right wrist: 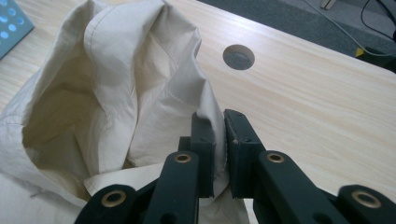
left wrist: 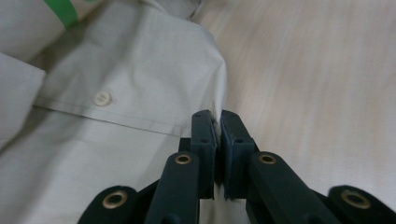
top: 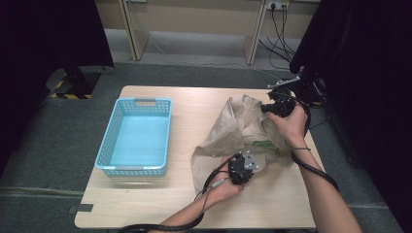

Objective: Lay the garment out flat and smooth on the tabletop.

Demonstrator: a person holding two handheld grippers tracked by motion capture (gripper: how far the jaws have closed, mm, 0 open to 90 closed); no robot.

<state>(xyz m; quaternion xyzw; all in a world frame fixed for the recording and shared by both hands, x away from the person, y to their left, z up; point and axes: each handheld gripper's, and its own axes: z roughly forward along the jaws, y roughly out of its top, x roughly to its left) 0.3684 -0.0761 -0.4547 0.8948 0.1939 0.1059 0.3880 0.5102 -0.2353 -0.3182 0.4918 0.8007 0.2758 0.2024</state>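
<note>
Both grippers are clamped on the shirt (top: 243, 131), right of the basket (top: 136, 138): left gripper (left wrist: 217, 126) pinching the near edge, right gripper (right wrist: 219, 135) biting a fold at the far side. The cloth runs near-to-far between them (bunched, not taut), so the coming move, I'd judge, turns on that line, the left hand being nearer the basket.

high view overhead, gripper views close on shirt (top: 243, 127)

right gripper (right wrist: 224, 135) pinching a fold of cream shirt (right wrist: 116, 93), cloth bunched upward left of the jaws; pale wooden table (right wrist: 303, 107) with round hole (right wrist: 238, 56); blue basket (right wrist: 11, 21) corner at upper left.
</note>
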